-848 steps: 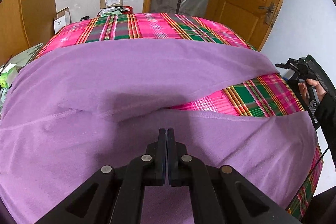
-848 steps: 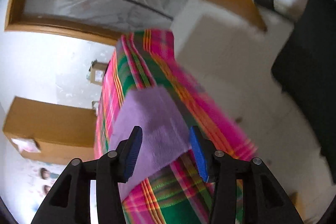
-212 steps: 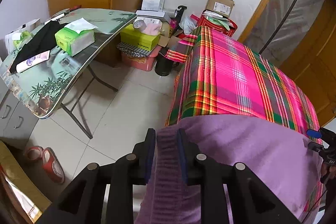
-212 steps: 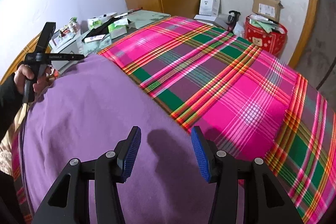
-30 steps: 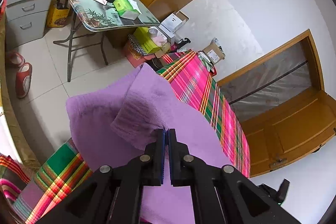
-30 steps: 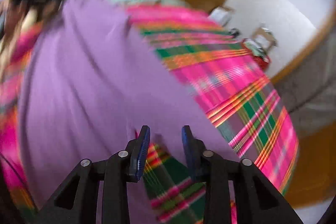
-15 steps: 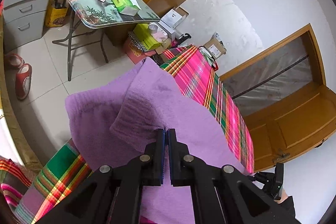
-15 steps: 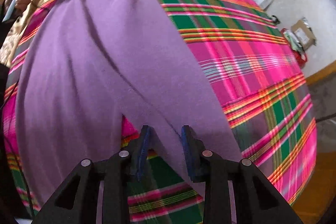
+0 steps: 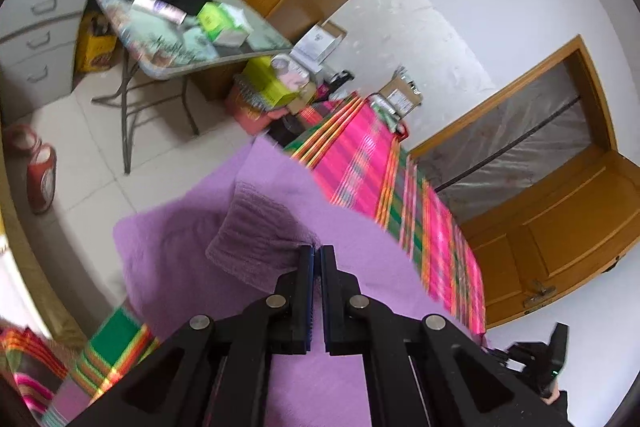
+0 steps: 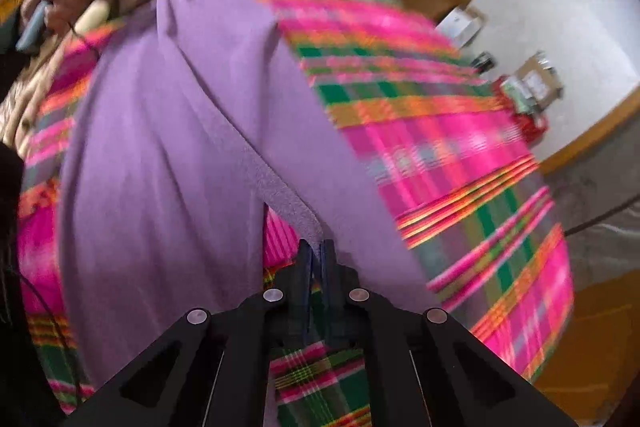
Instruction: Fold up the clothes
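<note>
We see the purple garment (image 9: pixel 208 267) spread over a surface covered in a pink, green and orange plaid cloth (image 9: pixel 360 155), with one end of the fabric hanging past the near edge above the tiled floor (image 9: pixel 80 147). Our left hand-held gripper (image 9: pixel 316 255) is clenched, its two fingers pressed almost together on the garment just beside a ribbed cuff (image 9: pixel 256 239) that lies folded on top of the smoother fabric. In the right wrist view the same garment (image 10: pixel 168 131) runs in a long band across the plaid cloth (image 10: pixel 440 131), and it splits near the bottom of the view so that a wedge of plaid shows between the two parts. Our right hand-held gripper (image 10: pixel 317 251) is pinched on a narrow edge of the purple fabric at that split, with the cloth visibly caught between the blue pads. At the far end of the garment in this view, a hand (image 10: pixel 44 11) grips the handle of the other tool, though motion blur hides the detail. Beyond the plaid surface in the left wrist view stands a folding desk (image 9: pixel 168 39) loaded with boxes and a dark cloth, and cardboard boxes (image 9: pixel 400 95) sit against the white wall beside a wooden door (image 9: pixel 560 227).
</note>
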A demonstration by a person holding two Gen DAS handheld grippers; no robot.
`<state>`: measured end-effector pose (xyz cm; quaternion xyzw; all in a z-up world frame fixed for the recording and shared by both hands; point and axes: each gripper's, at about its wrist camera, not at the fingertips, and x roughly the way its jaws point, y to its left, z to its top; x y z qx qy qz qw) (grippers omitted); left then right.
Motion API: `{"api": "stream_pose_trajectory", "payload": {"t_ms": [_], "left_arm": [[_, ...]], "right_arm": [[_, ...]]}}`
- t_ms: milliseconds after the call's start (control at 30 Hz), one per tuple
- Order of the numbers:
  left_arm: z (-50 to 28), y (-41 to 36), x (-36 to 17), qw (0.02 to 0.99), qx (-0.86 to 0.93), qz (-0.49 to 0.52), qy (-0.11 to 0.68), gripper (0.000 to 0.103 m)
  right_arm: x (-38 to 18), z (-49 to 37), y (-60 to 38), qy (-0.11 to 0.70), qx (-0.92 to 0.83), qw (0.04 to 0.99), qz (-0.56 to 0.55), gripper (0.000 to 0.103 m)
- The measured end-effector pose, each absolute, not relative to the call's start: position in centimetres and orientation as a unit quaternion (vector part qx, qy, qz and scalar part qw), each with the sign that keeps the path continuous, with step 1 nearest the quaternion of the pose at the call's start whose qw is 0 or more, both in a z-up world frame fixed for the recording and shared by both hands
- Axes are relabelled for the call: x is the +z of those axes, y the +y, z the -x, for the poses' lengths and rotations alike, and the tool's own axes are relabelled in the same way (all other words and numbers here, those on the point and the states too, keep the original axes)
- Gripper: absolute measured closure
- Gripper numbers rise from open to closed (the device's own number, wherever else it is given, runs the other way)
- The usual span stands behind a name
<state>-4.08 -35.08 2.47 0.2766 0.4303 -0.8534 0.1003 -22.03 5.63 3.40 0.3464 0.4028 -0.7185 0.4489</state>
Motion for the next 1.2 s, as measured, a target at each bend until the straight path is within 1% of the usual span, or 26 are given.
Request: {"api": "stream_pose_trajectory", "payload": {"t_ms": [100,200,333,433,533,633,733,833,900,1000,1133,1167,1200], "left_arm": [[4.0,-35.6,4.6,0.089,-0.869,-0.249,0.418,0.100],[3.3,-36.3,5.8,0.077,-0.881,-0.229,0.407,0.100],[1.9,-36.6,5.1,0.072,-0.885,-0.231,0.397,0.100],[0.6,-36.7,2.5,0.081,-0.878,-0.262,0.392,0.100],[-0.3,-37.3,-0.8,0.098,-0.861,-0.295,0.402,0.100],[-1.3,-37.9,-2.9,0.106,-0.848,-0.305,0.421,0.100],[-2.1,-37.8,-2.2,0.100,-0.854,-0.290,0.421,0.100],[-2.3,-37.3,-1.0,0.094,-0.869,-0.272,0.402,0.100],[-1.9,-37.0,-1.5,0.100,-0.871,-0.284,0.389,0.100],[-1.4,-37.2,-3.4,0.111,-0.859,-0.314,0.389,0.100],[-1.7,-37.4,-3.9,0.108,-0.855,-0.310,0.401,0.099],[-1.7,-37.5,-3.9,0.108,-0.855,-0.309,0.404,0.099],[-1.6,-37.6,-3.9,0.109,-0.853,-0.309,0.407,0.099]], "right_arm": [[6.1,18.4,6.9,0.385,-0.742,0.450,-0.315,0.099],[7.1,15.3,7.3,0.379,-0.744,0.464,-0.296,0.099],[4.8,11.1,7.0,0.379,-0.723,0.488,-0.310,0.099],[1.3,8.6,6.8,0.368,-0.704,0.503,-0.341,0.099],[-1.8,8.1,6.4,0.349,-0.694,0.506,-0.375,0.099],[-3.0,8.4,6.1,0.343,-0.692,0.505,-0.386,0.099],[-3.1,8.4,6.0,0.339,-0.693,0.505,-0.387,0.099],[-3.3,8.4,6.0,0.335,-0.691,0.507,-0.391,0.099],[-3.4,8.3,6.0,0.333,-0.690,0.508,-0.393,0.098],[-3.3,8.3,6.1,0.326,-0.693,0.509,-0.392,0.093],[-2.7,8.1,6.4,0.315,-0.707,0.509,-0.377,0.088],[-2.5,8.0,6.3,0.313,-0.710,0.510,-0.371,0.084],[-2.4,7.9,6.2,0.312,-0.711,0.511,-0.368,0.075]]}}
